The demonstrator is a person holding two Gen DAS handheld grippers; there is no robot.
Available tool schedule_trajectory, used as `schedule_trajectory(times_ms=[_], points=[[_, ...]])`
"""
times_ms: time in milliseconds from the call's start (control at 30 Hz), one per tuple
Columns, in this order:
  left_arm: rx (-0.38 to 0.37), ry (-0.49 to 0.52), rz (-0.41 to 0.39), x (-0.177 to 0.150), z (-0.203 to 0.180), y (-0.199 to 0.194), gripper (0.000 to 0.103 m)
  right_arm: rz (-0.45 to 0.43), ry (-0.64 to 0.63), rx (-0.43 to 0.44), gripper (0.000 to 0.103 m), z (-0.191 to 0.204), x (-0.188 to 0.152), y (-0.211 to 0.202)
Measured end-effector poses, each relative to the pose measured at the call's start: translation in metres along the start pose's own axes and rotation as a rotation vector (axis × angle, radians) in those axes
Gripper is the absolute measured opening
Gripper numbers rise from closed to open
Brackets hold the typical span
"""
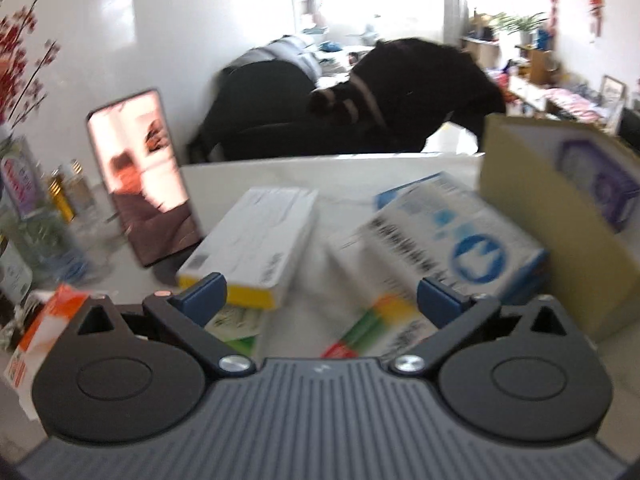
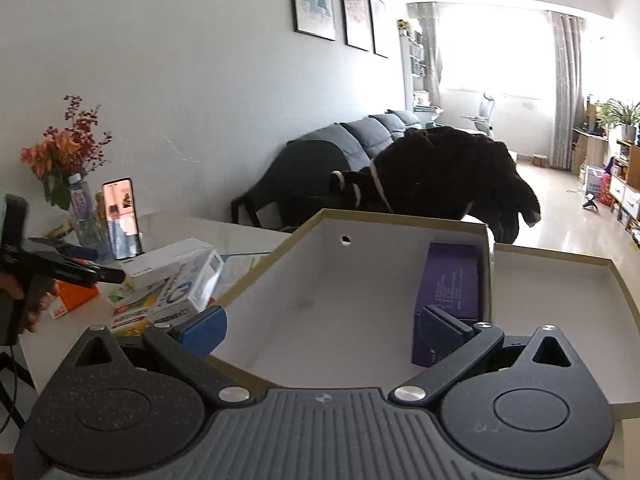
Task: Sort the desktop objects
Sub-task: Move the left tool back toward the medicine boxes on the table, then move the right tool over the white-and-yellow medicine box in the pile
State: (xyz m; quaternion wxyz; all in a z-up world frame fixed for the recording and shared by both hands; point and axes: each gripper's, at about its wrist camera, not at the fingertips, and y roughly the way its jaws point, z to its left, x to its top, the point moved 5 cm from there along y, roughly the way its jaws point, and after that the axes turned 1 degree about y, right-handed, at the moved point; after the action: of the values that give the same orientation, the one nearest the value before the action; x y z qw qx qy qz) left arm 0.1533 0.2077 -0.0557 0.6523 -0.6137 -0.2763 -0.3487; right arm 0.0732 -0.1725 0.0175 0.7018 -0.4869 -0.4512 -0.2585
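Several medicine boxes lie piled on the white table: a white box with a yellow end (image 1: pixel 256 240), a blue-and-white box (image 1: pixel 452 236), a green-and-red striped box (image 1: pixel 376 320) and an orange box (image 1: pixel 48 320). My left gripper (image 1: pixel 320 298) hovers open just in front of the pile, nothing between its fingers. In the right wrist view it appears at the far left (image 2: pixel 96 264), held by a hand. My right gripper (image 2: pixel 322 326) stands open over the open cardboard box (image 2: pixel 400 214). A purple box (image 2: pixel 452 280) stands inside against the right wall, near the right fingertip (image 2: pixel 440 328).
A phone (image 1: pixel 144 184) with a lit screen leans upright behind the pile, beside a bottle with flowers (image 2: pixel 78 200). The cardboard box's lid (image 2: pixel 560 300) lies open to the right. A chair draped with dark clothing (image 2: pixel 440 172) stands beyond the table's far edge.
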Motion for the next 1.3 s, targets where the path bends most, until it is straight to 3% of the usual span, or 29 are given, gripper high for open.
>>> schedule_trajectory(times_ms=[200, 467, 1000, 1300], points=[[0.071, -0.027, -0.015, -0.011, 0.025, 0.019, 0.103, -0.007, -0.022, 0.036, 0.103, 0.011, -0.002, -0.001], [0.059, -0.047, -0.044, -0.015, 0.045, 0.046, 0.103, -0.007, -0.008, 0.067, 0.103, 0.017, -0.003, 0.0], [0.066, -0.059, -0.007, -0.021, 0.056, 0.082, 0.103, 0.02, 0.005, 0.103, 0.103, 0.026, -0.008, 0.013], [0.067, -0.102, -0.021, -0.024, 0.059, 0.082, 0.101, 0.028, 0.018, 0.106, 0.103, 0.028, -0.011, 0.016]])
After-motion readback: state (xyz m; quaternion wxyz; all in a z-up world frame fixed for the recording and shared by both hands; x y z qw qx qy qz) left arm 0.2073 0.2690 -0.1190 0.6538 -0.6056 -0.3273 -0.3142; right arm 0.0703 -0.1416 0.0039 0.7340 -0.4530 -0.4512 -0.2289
